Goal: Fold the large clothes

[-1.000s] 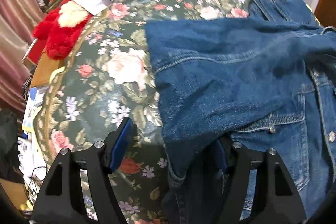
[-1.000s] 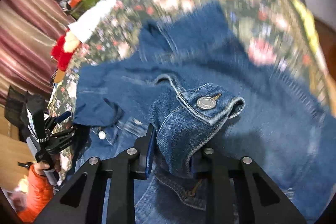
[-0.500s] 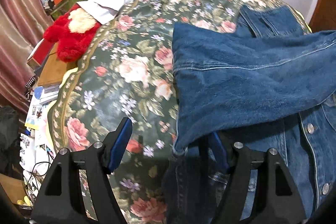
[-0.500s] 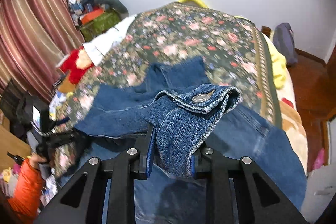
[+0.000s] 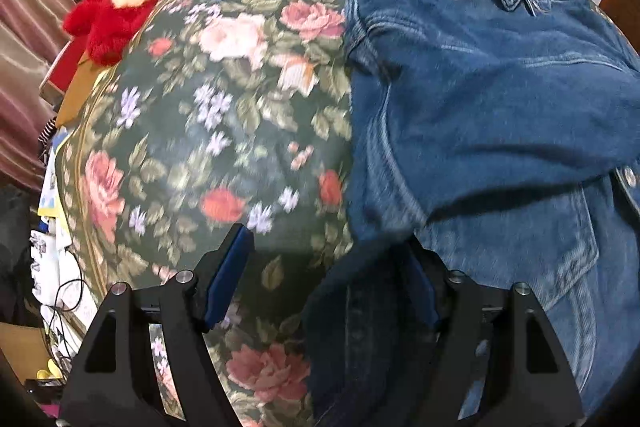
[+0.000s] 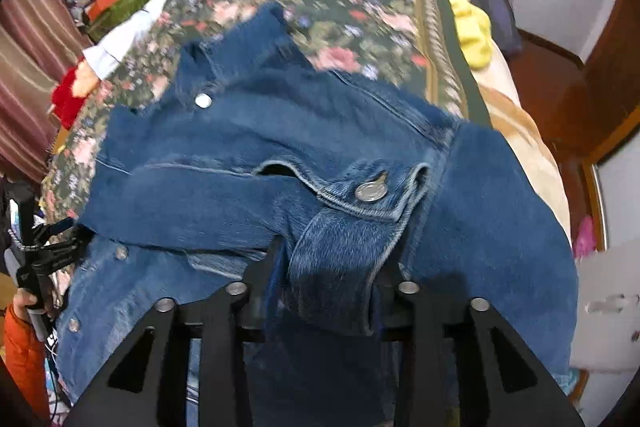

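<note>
Loosely, seemingly, denim cuff (image 6: 360, 211) between right gripper (image 6: 326, 259)

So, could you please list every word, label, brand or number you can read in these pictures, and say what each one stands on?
None can be read.
Jacket cuff button: any embossing is too blurred.
Papers beside the bed: print too small and blurred.
Boxes at the far corner: no legible label.
</note>
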{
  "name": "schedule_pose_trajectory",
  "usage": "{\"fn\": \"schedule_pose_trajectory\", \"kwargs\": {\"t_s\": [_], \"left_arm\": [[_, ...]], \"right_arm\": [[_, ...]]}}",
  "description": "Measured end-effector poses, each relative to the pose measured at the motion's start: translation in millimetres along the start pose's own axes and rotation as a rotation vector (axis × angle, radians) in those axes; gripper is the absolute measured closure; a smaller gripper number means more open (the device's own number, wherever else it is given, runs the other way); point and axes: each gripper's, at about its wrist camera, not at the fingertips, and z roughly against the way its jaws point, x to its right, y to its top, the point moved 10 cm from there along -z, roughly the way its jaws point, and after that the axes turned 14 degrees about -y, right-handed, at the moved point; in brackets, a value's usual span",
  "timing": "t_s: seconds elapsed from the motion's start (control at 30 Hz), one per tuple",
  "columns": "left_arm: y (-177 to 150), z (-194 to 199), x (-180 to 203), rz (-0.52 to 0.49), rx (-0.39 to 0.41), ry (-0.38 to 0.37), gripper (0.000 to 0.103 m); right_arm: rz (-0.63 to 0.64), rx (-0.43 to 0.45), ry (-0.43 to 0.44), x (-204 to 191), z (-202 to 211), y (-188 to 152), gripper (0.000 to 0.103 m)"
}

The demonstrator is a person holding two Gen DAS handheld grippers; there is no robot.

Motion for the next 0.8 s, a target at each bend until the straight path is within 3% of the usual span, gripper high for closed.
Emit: {"fn": "schedule_pose_trajectory", "kwargs": {"t_s": [0.03, 0.1, 0.13, 0.23, 0.33, 0.43, 0.6, 0.8], "left_arm": [[-3.2, 3.0, -0.2, -0.002, -0.002, -0.009, 0.031], [-8.0, 16.2, 2.3, -0.02, 0.005, -0.033, 0.031], [-8.1, 22.4, 3.2, -0.03, 0.015, -0.035, 0.031], [4.3, 53.0, 7.6, -0.075, 0.083, -0.03, 0.031], [36.1, 83.2, 5.8, -0.065, 0.177, -0.014, 0.022], [74.4, 92.7, -0.1, -0.018, 0.24, -0.039, 0.02], [126.9, 63.8, -3.4, 0.029, 0.231, -0.051, 0.02], [156.5, -8.7, -2.6, 0.054, 0.13, -0.058, 0.02]], "right_arm": [[-0.006, -0.004, -0.006, 5.1, -0.8, -2.1, 0.055], [-0.023, 0.004, -0.027, 16.0, 1.3, -5.2, 0.032], [-0.029, 0.014, -0.039, 21.0, 3.7, -5.4, 0.029], [-0.046, 0.047, -0.078, 39.3, 15.8, -1.4, 0.028], [-0.102, 0.074, -0.04, 48.5, 32.8, 11.4, 0.028], [-0.146, 0.099, 0.0, 46.1, 43.6, 27.8, 0.028], [-0.112, 0.141, 0.036, 15.2, 43.9, 56.1, 0.027], [0.019, 0.083, 0.021, -30.4, -1.1, 67.2, 0.027]]}}
